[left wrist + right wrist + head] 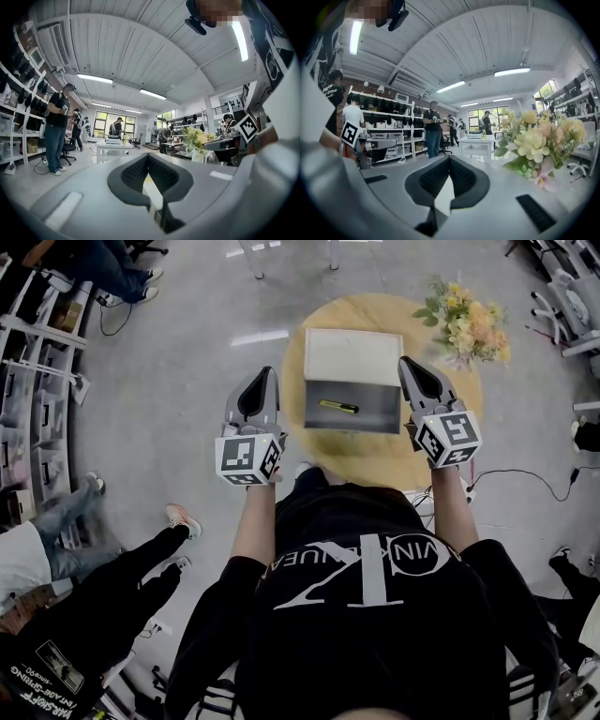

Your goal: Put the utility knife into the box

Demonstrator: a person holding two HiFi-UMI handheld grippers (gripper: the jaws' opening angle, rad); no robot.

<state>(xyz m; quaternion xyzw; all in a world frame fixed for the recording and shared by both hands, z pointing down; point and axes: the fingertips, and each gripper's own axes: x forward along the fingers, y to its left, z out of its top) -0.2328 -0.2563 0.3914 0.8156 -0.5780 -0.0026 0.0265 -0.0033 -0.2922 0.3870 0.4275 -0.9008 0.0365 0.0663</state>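
Flanking the box [352,381], the two grippers are held forward on bare, outstretched forearms, one at each side of it and near its side edges; neither touches the box. The left gripper [265,374] points away from the person's body, with its marker cube [249,457] nearest the wrist; in its own view its claw [147,157] is pressed together at the tips, with nothing between the ribbed pads. The right gripper [406,363] sits a little further forward and angles slightly inward; its claw [449,158] is likewise closed tip to tip and holds nothing. Both gripper views look level across the room. The utility knife [337,406], yellow and black, lies on the grey inner surface of the open box, between the two grippers and apart from both. The box rests on a round wooden table [375,460], with a bunch of flowers [469,322] at the far right of the tabletop, beyond the right gripper.
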